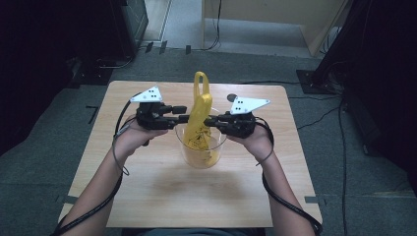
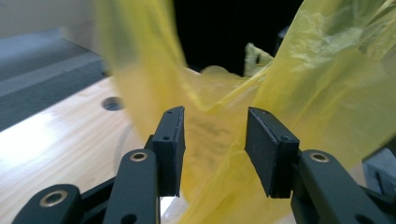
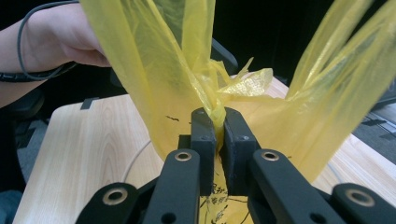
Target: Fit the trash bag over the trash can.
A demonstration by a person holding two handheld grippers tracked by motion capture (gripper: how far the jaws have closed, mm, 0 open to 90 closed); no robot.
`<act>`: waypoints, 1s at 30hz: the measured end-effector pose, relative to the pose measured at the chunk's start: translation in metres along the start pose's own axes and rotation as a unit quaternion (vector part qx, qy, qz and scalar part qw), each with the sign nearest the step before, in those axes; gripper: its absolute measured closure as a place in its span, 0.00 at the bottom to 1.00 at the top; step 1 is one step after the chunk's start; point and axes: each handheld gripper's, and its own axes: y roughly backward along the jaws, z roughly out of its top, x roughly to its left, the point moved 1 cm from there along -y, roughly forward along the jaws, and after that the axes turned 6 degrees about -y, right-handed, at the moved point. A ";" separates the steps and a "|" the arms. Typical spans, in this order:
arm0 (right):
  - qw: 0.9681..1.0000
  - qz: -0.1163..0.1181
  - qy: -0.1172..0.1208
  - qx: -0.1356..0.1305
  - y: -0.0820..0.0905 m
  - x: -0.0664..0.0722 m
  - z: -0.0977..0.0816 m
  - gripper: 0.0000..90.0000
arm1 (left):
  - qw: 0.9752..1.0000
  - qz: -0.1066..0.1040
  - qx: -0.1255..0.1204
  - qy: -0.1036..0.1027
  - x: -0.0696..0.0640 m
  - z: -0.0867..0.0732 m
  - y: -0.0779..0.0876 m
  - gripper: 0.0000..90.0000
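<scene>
A yellow plastic bag (image 1: 199, 123) stands partly inside a clear cup (image 1: 189, 152) at mid-table (image 1: 147, 196); the right gripper (image 3: 218, 133) pinches the bag's film; the left gripper (image 2: 214, 149) gapes, film between its pads, unpressed.

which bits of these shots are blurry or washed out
Left gripper view: the yellow bag is soft and blurred up close, and glare whitens the table at left. Right gripper view: the bag's upper folds blur. High view: dim surroundings, soft shadow under the clear cup.
</scene>
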 end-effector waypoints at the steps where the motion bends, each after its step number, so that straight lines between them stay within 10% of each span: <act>1: 1.000 0.000 0.003 0.002 -0.001 0.001 0.000 0.94 | 1.000 -0.005 0.003 -0.002 -0.002 -0.001 -0.003 0.62; 9: 1.000 0.006 0.006 0.005 -0.005 0.005 0.000 0.94 | 0.999 -0.042 0.016 -0.024 -0.012 -0.005 -0.016 0.70; 16: 1.000 0.009 0.003 0.005 -0.004 0.004 0.000 0.95 | 0.998 -0.058 0.029 -0.021 -0.017 -0.006 -0.020 0.98; 30: 1.000 -0.023 -0.009 0.006 0.020 -0.010 -0.002 0.95 | 1.000 -0.001 0.021 0.009 0.010 -0.015 0.006 1.00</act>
